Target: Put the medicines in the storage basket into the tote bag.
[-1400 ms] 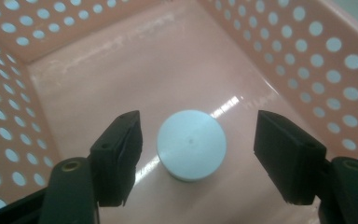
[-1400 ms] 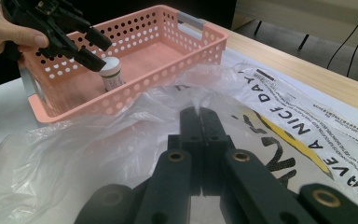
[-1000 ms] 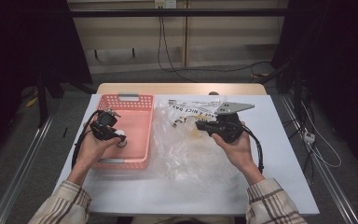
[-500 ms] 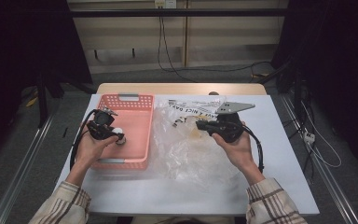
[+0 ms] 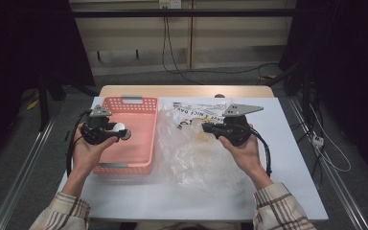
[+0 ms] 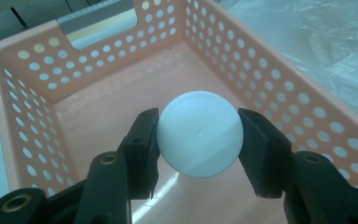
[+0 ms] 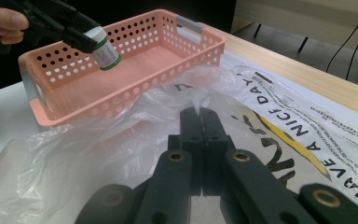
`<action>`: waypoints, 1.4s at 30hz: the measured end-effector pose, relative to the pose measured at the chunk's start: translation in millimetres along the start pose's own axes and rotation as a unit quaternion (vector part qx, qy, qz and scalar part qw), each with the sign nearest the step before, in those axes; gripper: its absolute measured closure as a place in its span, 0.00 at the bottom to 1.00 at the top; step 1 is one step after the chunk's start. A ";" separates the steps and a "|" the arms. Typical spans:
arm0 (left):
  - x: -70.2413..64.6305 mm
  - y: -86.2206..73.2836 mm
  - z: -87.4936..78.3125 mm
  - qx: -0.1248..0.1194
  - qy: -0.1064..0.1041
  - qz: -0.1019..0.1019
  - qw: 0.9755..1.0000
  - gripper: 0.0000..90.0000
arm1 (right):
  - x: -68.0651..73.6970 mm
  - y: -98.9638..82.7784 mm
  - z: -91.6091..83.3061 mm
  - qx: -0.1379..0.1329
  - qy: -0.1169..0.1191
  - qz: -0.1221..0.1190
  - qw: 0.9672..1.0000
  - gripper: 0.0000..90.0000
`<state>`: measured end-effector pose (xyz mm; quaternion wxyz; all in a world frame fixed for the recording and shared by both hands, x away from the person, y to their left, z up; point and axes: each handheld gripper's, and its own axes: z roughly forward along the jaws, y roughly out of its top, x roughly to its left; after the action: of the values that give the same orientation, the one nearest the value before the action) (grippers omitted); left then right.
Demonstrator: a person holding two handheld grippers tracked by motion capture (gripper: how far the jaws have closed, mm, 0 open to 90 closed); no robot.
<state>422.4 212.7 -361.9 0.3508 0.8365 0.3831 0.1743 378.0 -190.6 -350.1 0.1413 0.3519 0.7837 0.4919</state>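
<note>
The left gripper (image 6: 198, 140) is squeezing a little white bottle (image 6: 199, 133) over the pink basket (image 5: 139, 158). At three o'clock from it, the right gripper (image 7: 200, 113) is pinching the plastic bag (image 7: 121, 140) tight.

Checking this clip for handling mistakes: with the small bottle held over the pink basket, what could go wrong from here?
1. The left gripper pinches the round white bottle by its sides; it could slip or twist out and fall.
2. Let go from up here, the bottle may bounce or roll in the basket.
3. The right gripper is shut on the plastic bag; any pull could drag the bag into the basket.
</note>
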 end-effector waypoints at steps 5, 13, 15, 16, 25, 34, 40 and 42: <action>-8.6 2.7 -5.3 -0.021 -0.014 0.007 1.000 0.57 | 1.3 -0.1 1.2 0.002 0.001 -0.002 1.000 1.00; -17.9 4.7 -9.5 -0.048 -0.047 0.011 0.998 0.57 | 1.0 -0.4 1.3 0.000 0.002 0.000 1.000 1.00; -21.7 5.4 -9.7 -0.051 -0.050 0.015 0.997 0.57 | 0.7 -0.1 0.8 -0.001 0.002 0.000 1.000 1.00; -23.5 5.9 -10.3 -0.055 -0.053 0.016 0.997 0.57 | 0.7 -0.1 0.8 -0.001 0.002 0.000 1.000 1.00; -39.3 12.6 -19.5 -0.090 -0.086 0.011 0.992 0.57 | 0.8 -0.4 2.0 0.000 0.001 0.000 1.000 1.00; -57.9 17.4 -27.8 -0.109 -0.106 0.017 0.988 0.57 | 1.8 -0.2 2.4 0.001 0.001 -0.003 1.000 1.00; -69.3 20.9 -28.9 -0.106 -0.124 0.032 0.986 0.57 | 1.7 0.6 1.5 -0.003 0.003 -0.002 1.000 1.00; -73.4 22.3 -30.1 -0.110 -0.128 0.035 0.985 0.57 | 1.4 0.8 0.5 -0.005 0.004 -0.002 1.000 1.00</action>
<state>369.7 160.0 -326.6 0.4803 0.8214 0.2837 0.1191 377.7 -189.1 -349.4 0.1407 0.3479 0.7823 0.4971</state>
